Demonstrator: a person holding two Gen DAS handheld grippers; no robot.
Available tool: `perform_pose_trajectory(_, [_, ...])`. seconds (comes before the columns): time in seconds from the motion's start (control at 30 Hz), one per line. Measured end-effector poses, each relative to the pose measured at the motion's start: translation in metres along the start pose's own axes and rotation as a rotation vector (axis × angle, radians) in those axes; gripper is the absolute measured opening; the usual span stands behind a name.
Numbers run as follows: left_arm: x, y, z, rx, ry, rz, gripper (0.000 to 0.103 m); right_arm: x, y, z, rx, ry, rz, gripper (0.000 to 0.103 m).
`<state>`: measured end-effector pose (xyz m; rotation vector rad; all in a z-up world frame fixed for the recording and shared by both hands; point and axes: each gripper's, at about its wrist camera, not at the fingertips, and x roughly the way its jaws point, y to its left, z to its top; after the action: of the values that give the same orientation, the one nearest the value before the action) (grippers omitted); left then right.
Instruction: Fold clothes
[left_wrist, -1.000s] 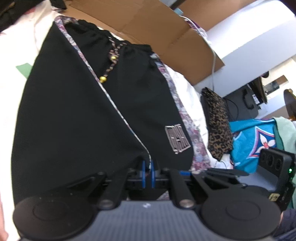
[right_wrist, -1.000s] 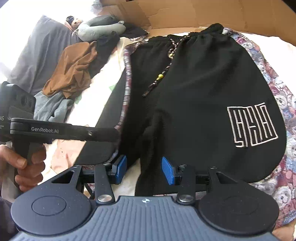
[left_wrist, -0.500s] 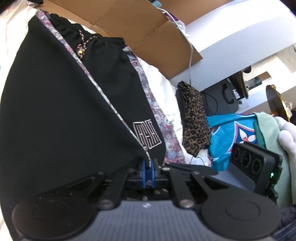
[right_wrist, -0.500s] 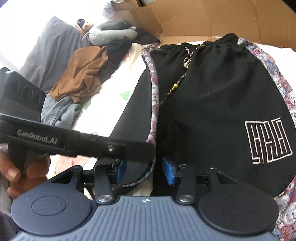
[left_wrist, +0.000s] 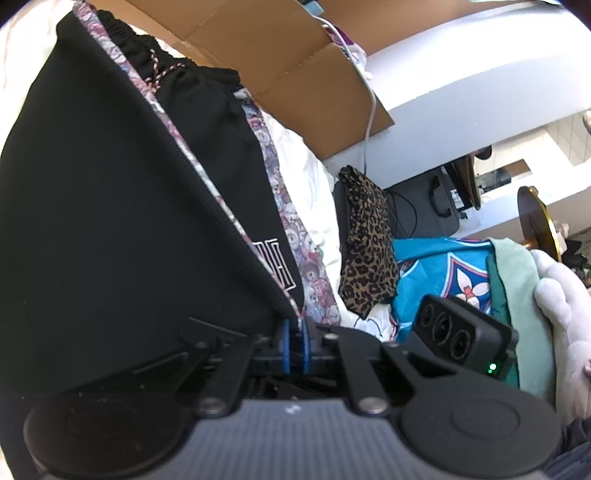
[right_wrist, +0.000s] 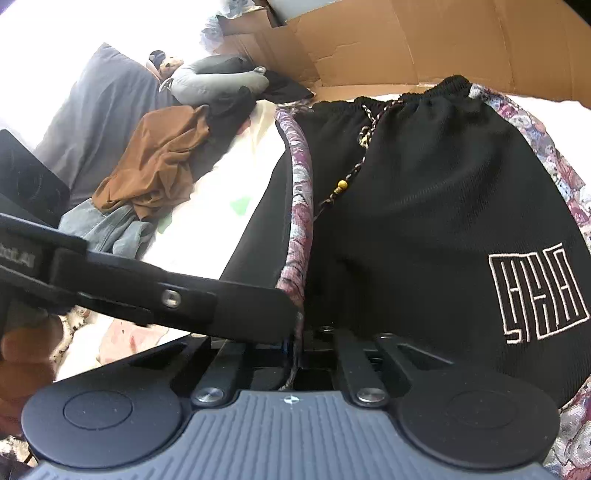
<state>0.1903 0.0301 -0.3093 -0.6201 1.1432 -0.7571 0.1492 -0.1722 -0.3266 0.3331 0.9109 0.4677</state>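
Black shorts (left_wrist: 110, 221) with a flowery side trim and a white logo (right_wrist: 535, 291) lie on the white bed. My left gripper (left_wrist: 294, 332) is shut on the hem corner of one leg, which hangs lifted and folded across the other leg, half covering the logo in the left wrist view. In the right wrist view my right gripper (right_wrist: 295, 343) is shut on the flowery trim at the hem of the shorts (right_wrist: 424, 221). The left gripper (right_wrist: 284, 314) reaches in from the left, its tip just above the right gripper's jaws. A hand holds its handle.
Flattened cardboard (right_wrist: 406, 40) stands behind the waistband. A brown garment (right_wrist: 159, 158), jeans (right_wrist: 107, 229), a grey pillow (right_wrist: 96, 122) and a neck pillow (right_wrist: 218, 77) lie at the left. A leopard-print cloth (left_wrist: 365, 251) and a teal garment (left_wrist: 443, 266) lie at the right.
My right gripper's jaws have closed on the flowery hem trim. The left gripper has carried its leg of the shorts further across, right up to the right gripper.
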Motion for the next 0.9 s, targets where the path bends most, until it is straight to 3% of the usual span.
perform_pose_trajectory(0.17, [-0.013,0.001,-0.001,0.006,-0.004,0.032,0.008,-0.006,-0.017,0.0,0.05,-0.005,-0.042,0.001])
perform_pose_trajectory(0.37, [-0.025,0.032,0.001,-0.021,-0.01,0.22,0.009,-0.019,-0.043,0.001,0.151,-0.026,-0.049,0.0])
perform_pose_trajectory(0.53, [-0.03,0.055,0.0,-0.097,-0.002,0.321,0.009,-0.035,-0.056,-0.004,0.184,-0.04,-0.065,0.0])
perform_pose_trajectory(0.77, [-0.013,0.051,0.0,-0.096,0.091,0.414,0.009,-0.052,-0.064,-0.01,0.195,-0.068,-0.077,0.0])
perform_pose_trajectory(0.9, [-0.009,0.039,0.005,-0.031,0.139,0.458,0.009,-0.054,-0.066,-0.014,0.224,-0.077,-0.083,0.0])
